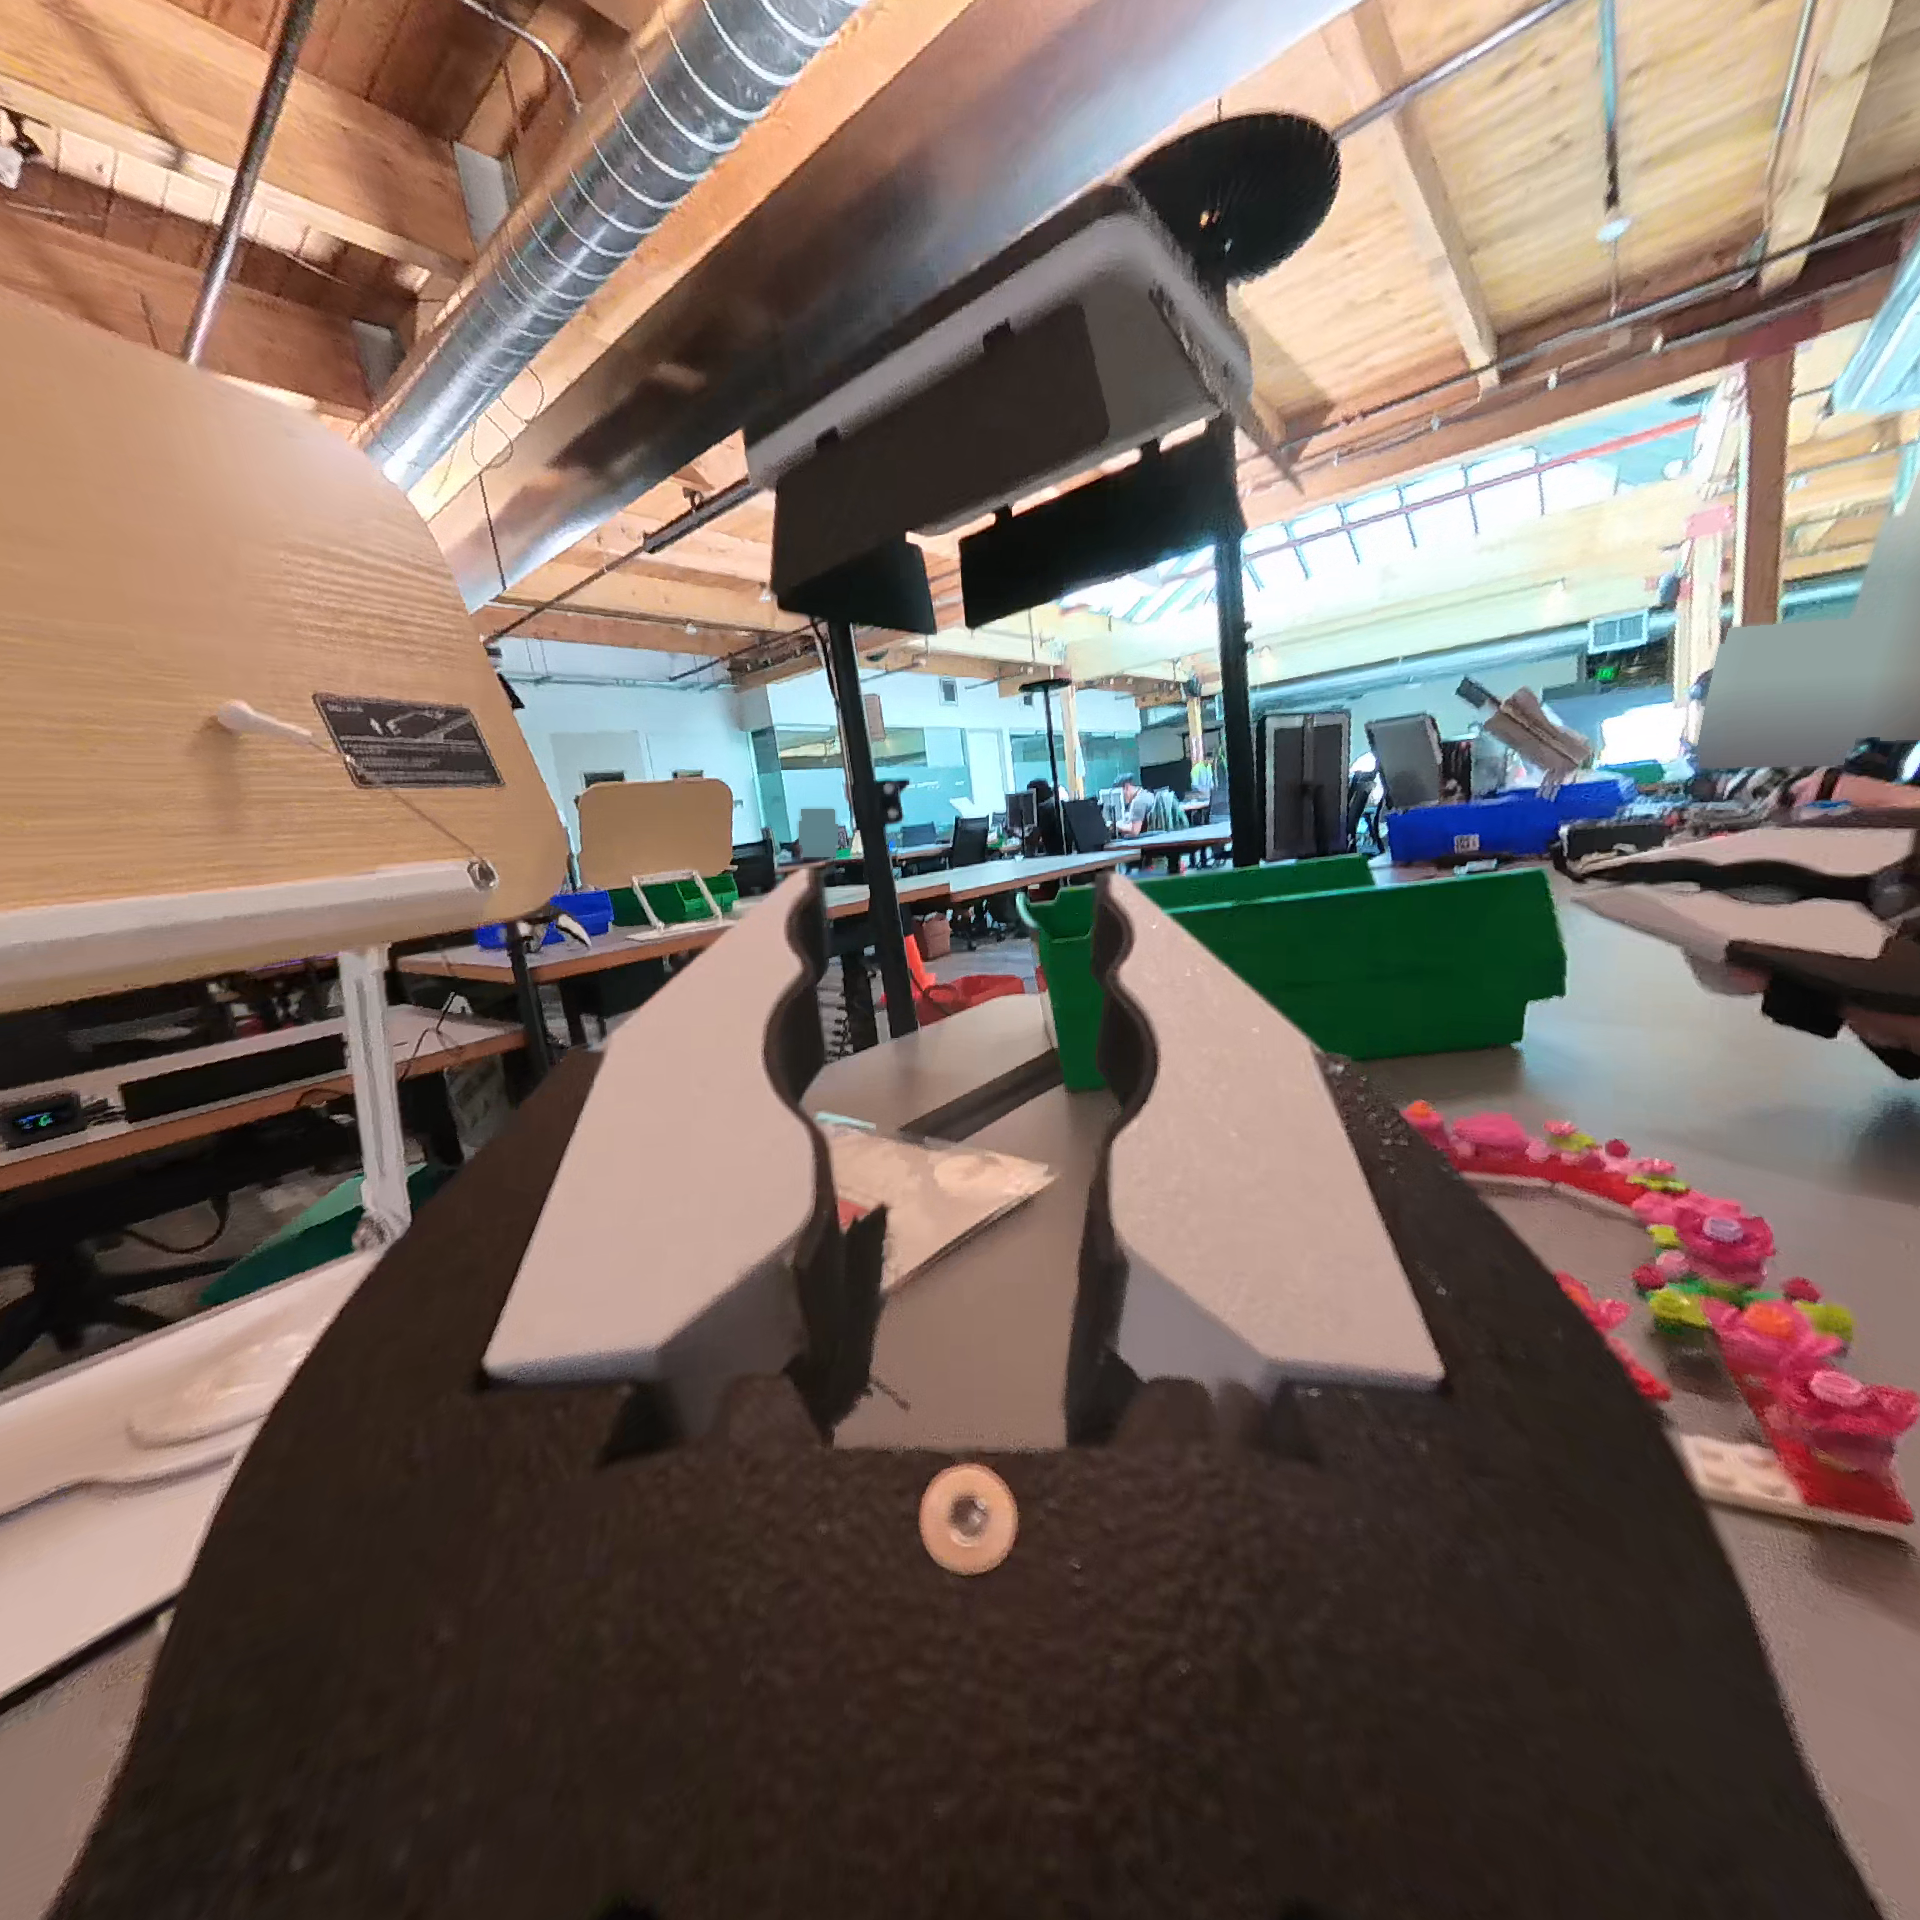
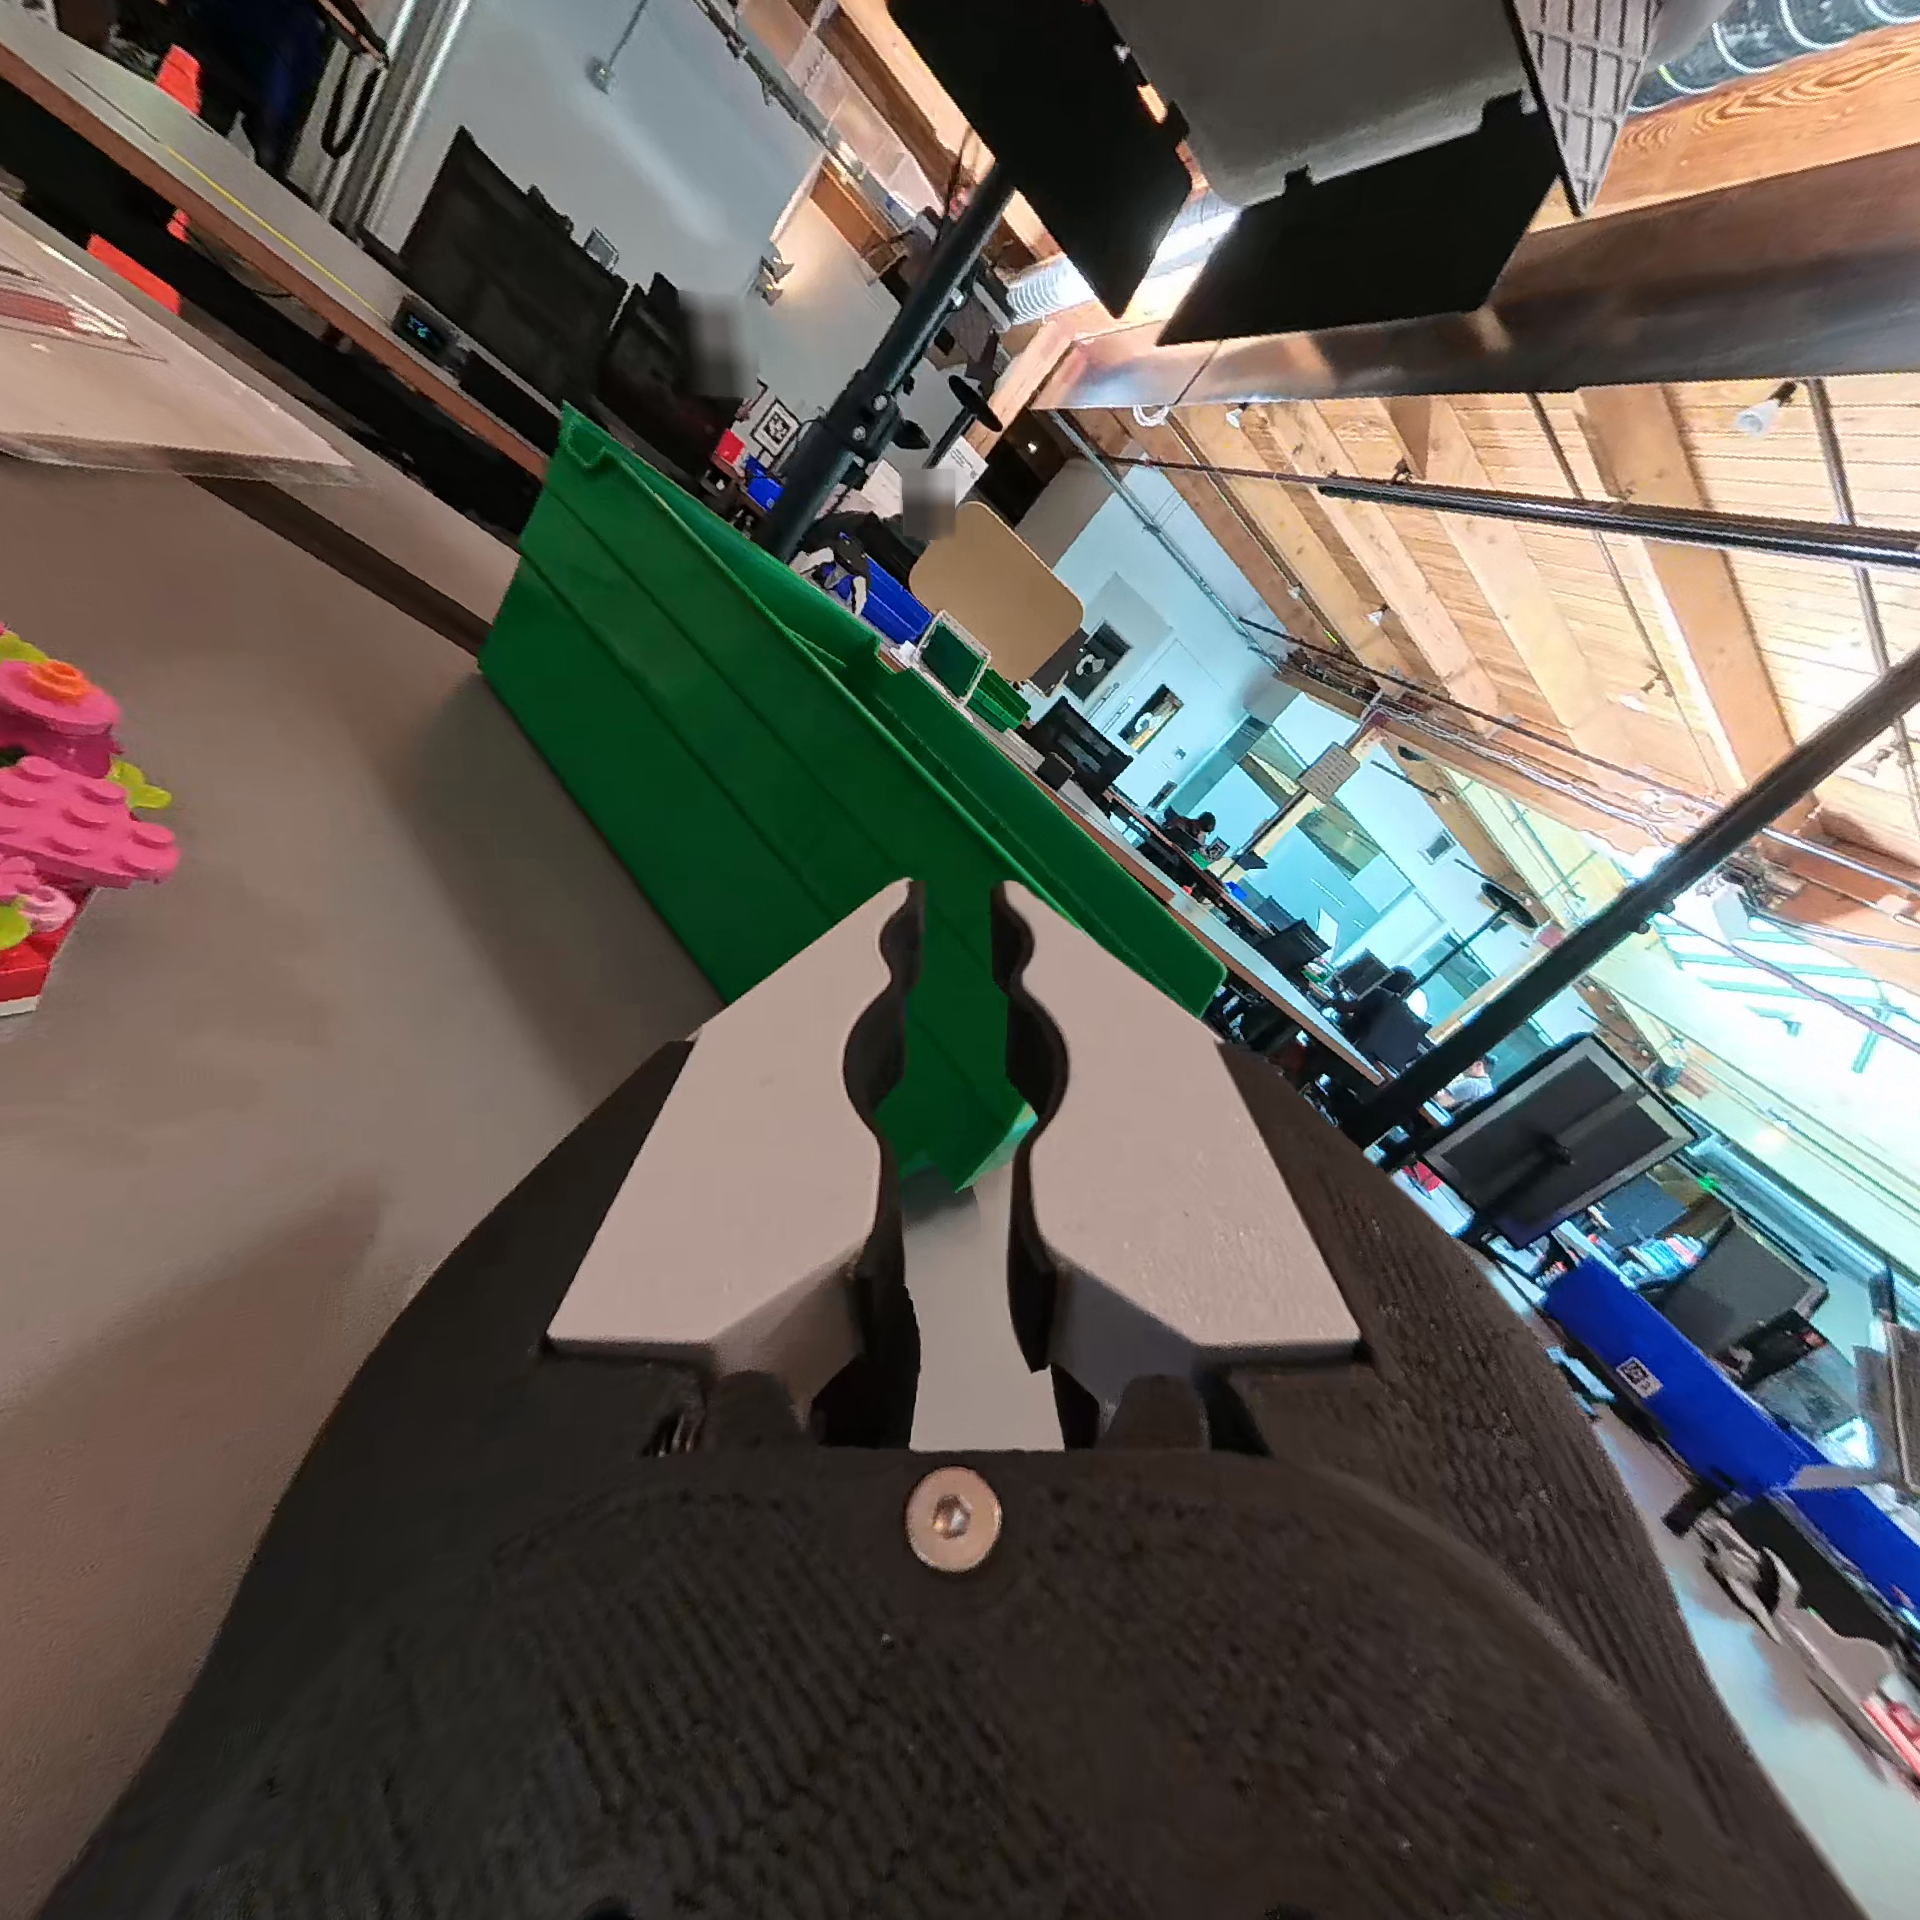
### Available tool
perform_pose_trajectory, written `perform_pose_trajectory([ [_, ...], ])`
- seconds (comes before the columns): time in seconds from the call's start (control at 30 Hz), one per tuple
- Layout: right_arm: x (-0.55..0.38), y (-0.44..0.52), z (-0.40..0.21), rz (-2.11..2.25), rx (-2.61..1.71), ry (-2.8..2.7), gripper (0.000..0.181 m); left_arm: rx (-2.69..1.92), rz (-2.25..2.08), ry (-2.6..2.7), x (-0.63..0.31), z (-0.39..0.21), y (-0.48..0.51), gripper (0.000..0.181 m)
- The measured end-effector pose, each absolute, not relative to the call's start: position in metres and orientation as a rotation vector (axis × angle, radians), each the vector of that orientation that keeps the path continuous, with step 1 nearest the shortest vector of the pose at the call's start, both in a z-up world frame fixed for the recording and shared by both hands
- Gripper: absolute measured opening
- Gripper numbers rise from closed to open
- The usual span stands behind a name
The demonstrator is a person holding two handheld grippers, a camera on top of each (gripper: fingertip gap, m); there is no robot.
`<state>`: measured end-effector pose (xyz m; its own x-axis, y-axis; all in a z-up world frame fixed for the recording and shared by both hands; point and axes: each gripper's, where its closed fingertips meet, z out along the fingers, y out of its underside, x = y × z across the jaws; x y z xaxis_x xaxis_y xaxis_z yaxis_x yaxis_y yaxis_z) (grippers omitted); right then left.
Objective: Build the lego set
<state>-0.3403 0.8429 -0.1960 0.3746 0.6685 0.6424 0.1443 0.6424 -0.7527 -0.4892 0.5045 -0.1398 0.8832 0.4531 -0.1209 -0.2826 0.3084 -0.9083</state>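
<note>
The lego build point(image 1: 1725, 1309), pink flowers with lime leaves on a curved red base, lies on the grey table point(image 1: 1662, 1081) to the right of my left gripper point(image 1: 956, 894). The left gripper is open and empty, held above the table and tilted upward. In the right wrist view the same build point(image 2: 62, 810) sits at the far left edge. My right gripper point(image 2: 958, 891) has only a narrow gap between its fingers and holds nothing. It points at the green bin point(image 2: 727, 790), and it also shows at the right edge of the left wrist view point(image 1: 1766, 914).
The green bin point(image 1: 1309, 956) stands at the back of the table. A flat booklet or bag point(image 1: 935, 1184) lies ahead of the left gripper, and it also shows in the right wrist view point(image 2: 125, 374). A black overhead rig on poles point(image 1: 997, 436) stands above the table. A tilted wooden board point(image 1: 208, 644) is at left. Some 40 centimeters of space lies between my two pairs of fingers.
</note>
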Motion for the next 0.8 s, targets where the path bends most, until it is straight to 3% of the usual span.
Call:
perform_pose_trajectory([
  [0.13, -0.341, 0.836, -0.2, 0.383, -0.806, -1.212, 0.003, -1.164, 0.513, -0.187, -0.494, -0.143, 0.506, 0.048],
  [0.8, -0.345, 0.828, -0.211, 0.356, -0.771, -1.291, 0.001, -1.182, 0.507, -0.188, -0.496, -0.147, 0.51, 0.044],
])
